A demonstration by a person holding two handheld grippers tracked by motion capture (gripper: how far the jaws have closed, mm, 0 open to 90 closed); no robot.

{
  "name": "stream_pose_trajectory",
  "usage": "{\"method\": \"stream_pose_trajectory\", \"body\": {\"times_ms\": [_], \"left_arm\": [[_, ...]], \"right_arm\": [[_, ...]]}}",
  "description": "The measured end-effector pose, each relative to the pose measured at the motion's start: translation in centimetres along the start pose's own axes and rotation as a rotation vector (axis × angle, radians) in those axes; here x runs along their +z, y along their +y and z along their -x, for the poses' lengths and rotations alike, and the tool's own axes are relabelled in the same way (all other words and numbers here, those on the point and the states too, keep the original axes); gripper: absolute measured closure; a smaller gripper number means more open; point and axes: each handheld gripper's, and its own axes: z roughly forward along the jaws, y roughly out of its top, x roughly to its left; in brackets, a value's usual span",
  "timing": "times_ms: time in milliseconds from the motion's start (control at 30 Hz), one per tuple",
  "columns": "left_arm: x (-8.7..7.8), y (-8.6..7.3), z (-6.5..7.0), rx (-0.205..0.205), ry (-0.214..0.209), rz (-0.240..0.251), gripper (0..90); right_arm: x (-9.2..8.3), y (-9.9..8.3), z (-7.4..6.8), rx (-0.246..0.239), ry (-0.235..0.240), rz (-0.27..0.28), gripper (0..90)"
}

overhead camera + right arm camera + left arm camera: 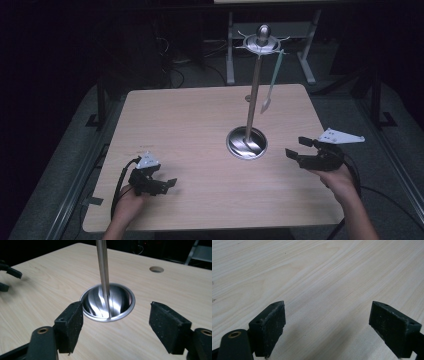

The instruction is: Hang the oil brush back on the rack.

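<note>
A shiny metal stand rises from a round base (246,142) on the wooden table (190,120), right of the middle. Its thin pole (253,95) ends in a hooked top (262,42), from which a pale flat utensil (272,82) hangs. My right gripper (296,146) is open at the table's right edge and points left at the base. In the right gripper view the base (125,307) and pole (103,270) lie just beyond its spread jaws (116,327). My left gripper (167,177) is open at the front left, over bare wood (327,322).
A small round hole (156,269) sits in the tabletop behind the stand. The left gripper (7,277) appears far off in the right gripper view. Metal frame legs (230,50) and cables stand in the dark behind the table. The table's front edge is close to both hands.
</note>
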Motion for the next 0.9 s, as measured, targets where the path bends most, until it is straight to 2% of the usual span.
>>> {"method": "stream_pose_trajectory", "body": {"times_ms": [200,433,700,900], "left_arm": [[0.0,0.0,0.0,0.002,-0.001,0.001,13.3],[-0.1,-0.1,-0.1,-0.003,-0.002,0.007,13.3],[0.0,0.0,-0.1,0.000,-0.003,0.005,13.3],[0.0,-0.1,-0.1,0.003,-0.001,0.002,13.3]], "right_arm": [[0.4,-1.3,0.0,0.007,-0.005,-0.012,20.9],[0.8,-3.2,-0.4,-0.005,-0.054,-0.040,14.3],[1.4,-5.2,-0.4,-0.016,-0.098,-0.076,14.3],[1.6,-5.7,0.0,-0.013,-0.102,-0.089,14.3]]}}
